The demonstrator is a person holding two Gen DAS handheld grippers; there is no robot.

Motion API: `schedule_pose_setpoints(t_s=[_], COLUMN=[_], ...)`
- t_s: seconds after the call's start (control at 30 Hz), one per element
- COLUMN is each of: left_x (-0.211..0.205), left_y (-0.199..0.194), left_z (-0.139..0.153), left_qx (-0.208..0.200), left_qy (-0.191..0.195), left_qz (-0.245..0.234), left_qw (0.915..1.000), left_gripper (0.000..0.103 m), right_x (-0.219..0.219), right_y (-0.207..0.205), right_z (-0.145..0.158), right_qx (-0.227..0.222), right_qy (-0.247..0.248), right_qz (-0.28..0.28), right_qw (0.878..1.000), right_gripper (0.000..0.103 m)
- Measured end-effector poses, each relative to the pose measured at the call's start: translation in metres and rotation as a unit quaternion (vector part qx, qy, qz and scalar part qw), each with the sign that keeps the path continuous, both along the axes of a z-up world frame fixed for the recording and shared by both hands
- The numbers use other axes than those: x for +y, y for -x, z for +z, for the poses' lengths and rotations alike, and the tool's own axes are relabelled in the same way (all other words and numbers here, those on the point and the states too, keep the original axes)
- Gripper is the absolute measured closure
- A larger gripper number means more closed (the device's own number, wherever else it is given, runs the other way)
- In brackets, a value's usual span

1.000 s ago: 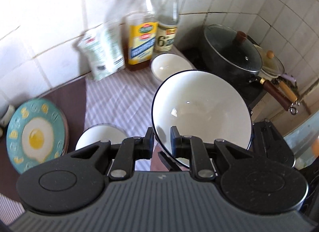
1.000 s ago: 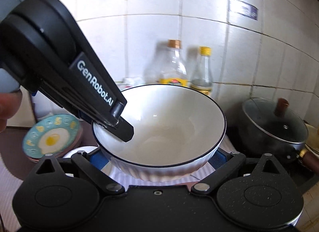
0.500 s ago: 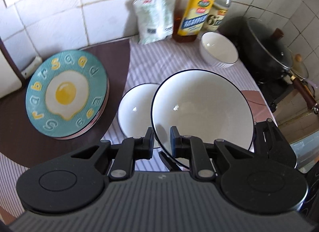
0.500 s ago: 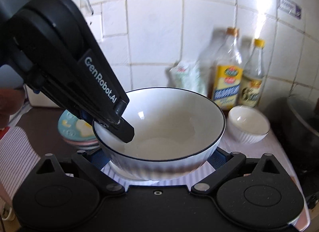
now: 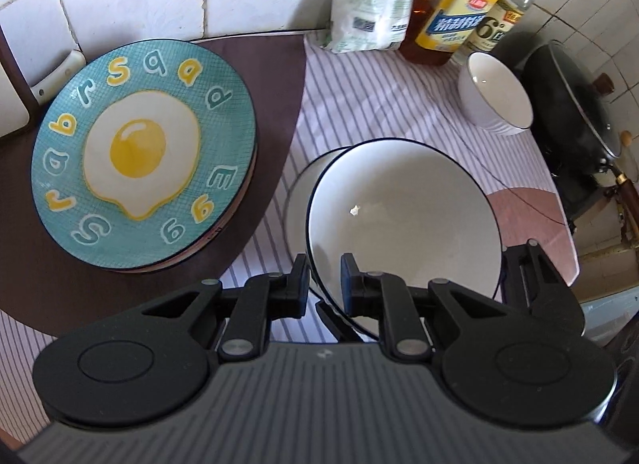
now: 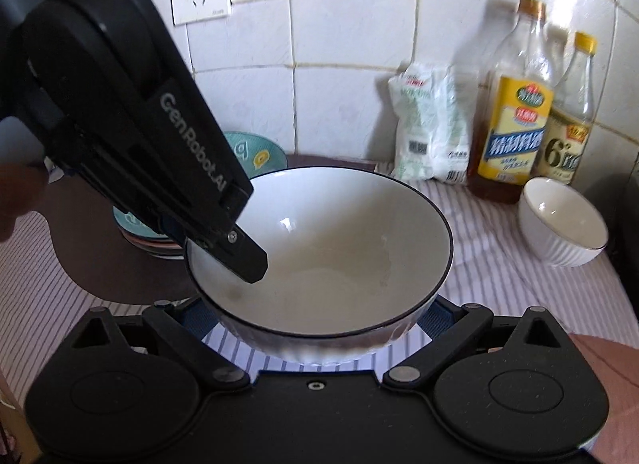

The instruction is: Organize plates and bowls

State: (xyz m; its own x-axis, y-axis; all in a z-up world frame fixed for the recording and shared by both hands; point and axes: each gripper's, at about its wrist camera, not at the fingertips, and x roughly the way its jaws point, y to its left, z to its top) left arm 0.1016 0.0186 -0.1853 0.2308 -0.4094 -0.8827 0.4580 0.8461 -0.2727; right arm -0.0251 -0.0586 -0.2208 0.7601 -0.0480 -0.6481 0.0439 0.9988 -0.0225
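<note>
A large white bowl [image 5: 403, 232] with a dark rim is held at the lower centre of the frame, its near rim pinched by the left gripper [image 5: 324, 284]. The same bowl [image 6: 319, 252] is cradled between the widely spread fingers of the right gripper [image 6: 319, 328] (contact with its sides cannot be told). A second bowl [image 5: 297, 200] is seen just behind it. An egg-patterned plate [image 5: 143, 160] sits at left, a small white bowl [image 5: 495, 98] at upper right.
</note>
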Motion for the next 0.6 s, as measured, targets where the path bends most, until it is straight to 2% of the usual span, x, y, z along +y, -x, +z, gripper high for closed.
schedule_pose_setpoints(t_s=[0.17,0.27,0.43,0.6], left_x=[-0.002,-0.001,-0.002,-0.004], left_y=[-0.006,-0.01,-0.012,-0.014], left_z=[-0.004,-0.007,-0.013,-0.013], left_qx=[-0.008,0.0,0.002,0.0], left_qy=[-0.022,-0.026,-0.03,-0.034], left_qz=[0.0,0.002,0.005,0.009], left_qw=[0.9997,0.9997,0.9995,0.9994], left_gripper=[0.088,0.088,0.088,0.089], right_x=[0.005,0.004,0.014,0.013], right_y=[-0.009,-0.017,-0.02,-0.023], right_z=[-0.005,-0.006,-0.01,-0.01], right_qx=[0.005,0.027,0.044,0.05], right_qy=[0.025,0.023,0.069,0.072], right_qz=[0.019,0.029,0.045,0.041], right_qw=[0.999,0.999,0.996,0.995], right_gripper=[0.002,0.003,0.003,0.002])
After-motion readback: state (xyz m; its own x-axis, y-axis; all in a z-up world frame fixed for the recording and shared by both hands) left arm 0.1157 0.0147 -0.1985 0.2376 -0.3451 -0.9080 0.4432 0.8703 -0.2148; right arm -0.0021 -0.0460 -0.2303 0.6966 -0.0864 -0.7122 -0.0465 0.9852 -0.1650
